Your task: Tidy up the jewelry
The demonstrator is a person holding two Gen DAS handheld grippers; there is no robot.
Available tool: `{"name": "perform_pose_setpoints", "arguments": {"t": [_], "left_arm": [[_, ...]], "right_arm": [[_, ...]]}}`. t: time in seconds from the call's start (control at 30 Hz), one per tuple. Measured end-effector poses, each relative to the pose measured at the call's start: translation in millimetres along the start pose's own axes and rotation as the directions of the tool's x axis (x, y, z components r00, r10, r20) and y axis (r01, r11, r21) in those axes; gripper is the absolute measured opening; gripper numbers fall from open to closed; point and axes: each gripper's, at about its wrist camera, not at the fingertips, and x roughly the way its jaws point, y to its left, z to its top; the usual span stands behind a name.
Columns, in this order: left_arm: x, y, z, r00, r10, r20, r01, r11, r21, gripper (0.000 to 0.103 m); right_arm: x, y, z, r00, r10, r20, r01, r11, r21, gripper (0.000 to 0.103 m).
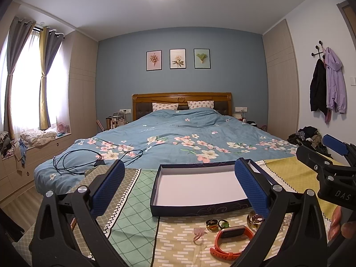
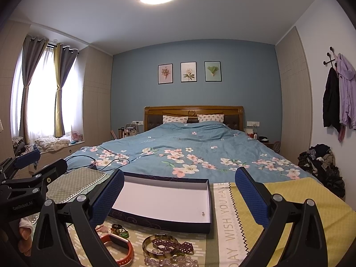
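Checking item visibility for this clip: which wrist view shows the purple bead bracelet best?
The right wrist view: the purple bead bracelet lies unobstructed between the fingers, draped over a gold bangle. In the left wrist view, that gripper's right-hand finger hides nearly all of it; only a few beads show.

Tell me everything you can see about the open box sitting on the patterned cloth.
The box is a shallow rectangular tray, apparently cardboard, with low dark navy walls printed with pale swirl lines and a plain white inside. It has no lid on and lies flat on the patterned cloth at the foot of the bed. It is nearly empty: one tiny speck, too small to identify, lies near its front right corner. The jewelry lies on the cloth in front of it, apart from it. Neither gripper touches it.
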Motion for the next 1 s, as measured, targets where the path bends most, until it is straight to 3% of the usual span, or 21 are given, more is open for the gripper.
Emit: {"name": "perform_pose_setpoints", "arguments": {"t": [1.0], "left_arm": [[0.3,-0.1,-2.6,1.000,-0.003,-0.004,0.003,1.000,-0.005,0.097]], "right_arm": [[-0.6,-2.7,2.7,1.000,0.000,-0.012,0.000,1.000,0.008,0.096]]}}
